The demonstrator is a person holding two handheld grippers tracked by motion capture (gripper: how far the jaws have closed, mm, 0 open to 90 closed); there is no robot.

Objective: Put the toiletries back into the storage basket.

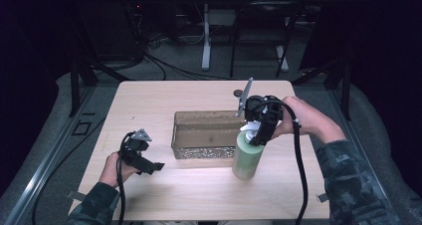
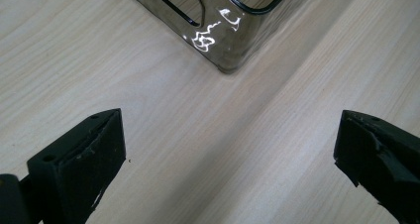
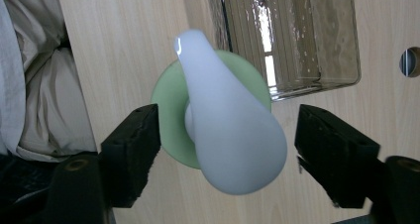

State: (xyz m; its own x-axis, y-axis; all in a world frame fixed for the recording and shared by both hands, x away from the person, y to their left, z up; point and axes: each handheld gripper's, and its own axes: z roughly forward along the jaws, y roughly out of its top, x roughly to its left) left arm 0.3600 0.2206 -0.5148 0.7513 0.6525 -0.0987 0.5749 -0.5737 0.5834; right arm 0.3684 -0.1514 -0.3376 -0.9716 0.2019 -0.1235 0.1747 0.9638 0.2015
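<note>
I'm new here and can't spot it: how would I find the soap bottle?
Start at the wooden table and find the clear tray at its middle. The pale green bottle stands upright beside the tray's near right corner, under the right gripper, and has a white pump top.

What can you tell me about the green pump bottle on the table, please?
The green pump bottle is a pale green cylinder, plastic by its look, with a white pump head ending in a rounded nozzle. It stands upright on the wooden table, at the front right corner of the clear bin; whether they touch is unclear. The right gripper is above it, jaws open either side of the pump head, gaps visible on both sides.
</note>
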